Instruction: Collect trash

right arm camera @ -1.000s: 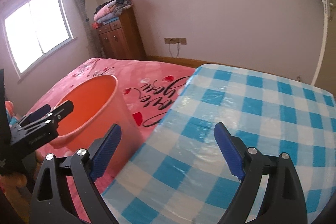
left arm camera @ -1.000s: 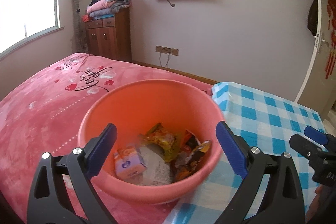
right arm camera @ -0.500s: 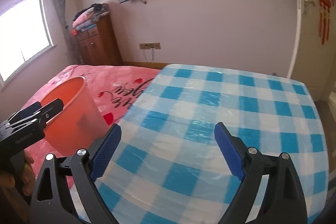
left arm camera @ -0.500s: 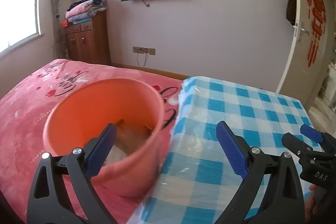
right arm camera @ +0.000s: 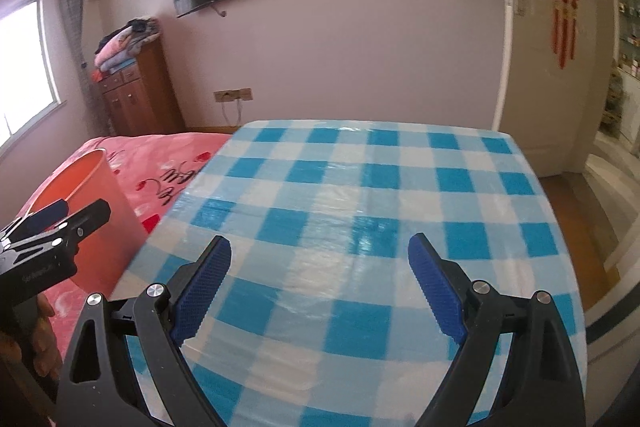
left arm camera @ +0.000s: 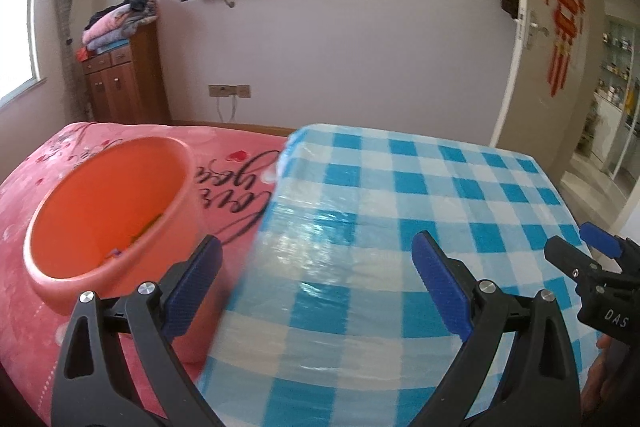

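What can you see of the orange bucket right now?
The orange bucket is a round, smooth, plastic-looking tub with a thick rolled rim, standing upright on the pink bedspread, right beside the edge of the blue checked tablecloth. Its mouth is open; only a few scraps of wrapper show low inside, too blurred to name. Neither gripper touches it: the left gripper hangs open nearby, over the bucket's edge and the cloth.
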Available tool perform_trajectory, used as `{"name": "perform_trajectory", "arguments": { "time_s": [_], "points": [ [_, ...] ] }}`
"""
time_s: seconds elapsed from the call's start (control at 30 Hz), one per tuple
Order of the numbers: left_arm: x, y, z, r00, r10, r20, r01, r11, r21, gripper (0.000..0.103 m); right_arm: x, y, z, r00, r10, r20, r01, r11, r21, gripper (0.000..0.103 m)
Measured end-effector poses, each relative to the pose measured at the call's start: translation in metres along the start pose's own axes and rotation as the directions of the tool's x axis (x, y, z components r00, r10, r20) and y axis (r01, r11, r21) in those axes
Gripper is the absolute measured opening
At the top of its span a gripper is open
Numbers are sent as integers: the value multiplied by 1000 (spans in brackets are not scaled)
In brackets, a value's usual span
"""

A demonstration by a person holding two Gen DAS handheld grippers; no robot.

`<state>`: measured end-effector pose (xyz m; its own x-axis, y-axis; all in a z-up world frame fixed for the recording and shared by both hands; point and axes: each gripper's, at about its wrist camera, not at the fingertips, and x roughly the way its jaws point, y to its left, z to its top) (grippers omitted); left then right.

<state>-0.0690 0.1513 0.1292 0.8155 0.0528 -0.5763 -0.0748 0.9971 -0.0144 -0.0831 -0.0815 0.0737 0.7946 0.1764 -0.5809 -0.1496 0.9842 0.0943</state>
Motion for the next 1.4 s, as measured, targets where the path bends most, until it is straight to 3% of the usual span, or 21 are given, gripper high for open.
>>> {"name": "perform_trajectory", "arguments": {
  "time_s": [0.63, 1.4],
  "points": [
    [5, -85, -33, 991, -129, -34, 132, 985, 108, 96, -28, -60, -38, 990, -142, 6, 142, 989, 47, 89],
    [-4, -129, -67, 982, -180, -61, 188, 967, 171, 96, -57, -86, -72, 967, -254, 23, 252, 965, 71, 89]
  ]
}}
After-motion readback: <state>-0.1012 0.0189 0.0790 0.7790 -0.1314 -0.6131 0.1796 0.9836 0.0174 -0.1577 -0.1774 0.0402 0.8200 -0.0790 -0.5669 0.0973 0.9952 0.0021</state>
